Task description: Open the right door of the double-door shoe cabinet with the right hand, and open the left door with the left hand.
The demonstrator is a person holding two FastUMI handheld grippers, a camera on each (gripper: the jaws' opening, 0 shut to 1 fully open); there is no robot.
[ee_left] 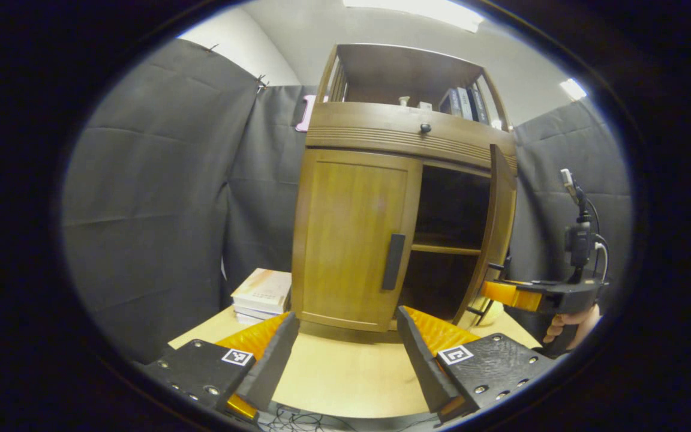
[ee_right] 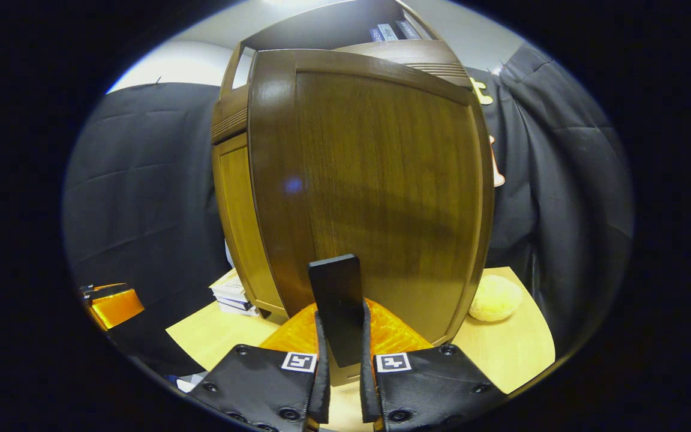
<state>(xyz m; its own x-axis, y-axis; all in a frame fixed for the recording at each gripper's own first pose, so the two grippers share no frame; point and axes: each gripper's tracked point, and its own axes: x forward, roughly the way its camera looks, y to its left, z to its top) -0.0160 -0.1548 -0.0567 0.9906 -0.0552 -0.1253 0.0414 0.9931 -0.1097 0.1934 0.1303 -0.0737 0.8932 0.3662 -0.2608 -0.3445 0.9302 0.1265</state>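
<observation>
A brown wooden shoe cabinet (ee_left: 381,141) stands on a light table. Its left door (ee_left: 351,234) is closed, with a black handle (ee_left: 393,261) near its inner edge. The right door (ee_left: 498,228) is swung out, showing dark shelves (ee_left: 447,240) inside. My left gripper (ee_left: 345,336) is open in front of the left door, short of its handle. In the right gripper view, my right gripper (ee_right: 342,336) is shut on the right door's black handle (ee_right: 336,300), with the door panel (ee_right: 381,180) close ahead. The right gripper (ee_left: 522,295) and a hand (ee_left: 573,327) also appear at the door's edge in the left gripper view.
A stack of books (ee_left: 261,294) lies on the table (ee_left: 345,378) left of the cabinet. A yellow fuzzy ball (ee_right: 494,298) sits on the table right of the open door. Books (ee_left: 462,102) stand on the cabinet's top shelf. A drawer knob (ee_left: 424,128) is above the doors.
</observation>
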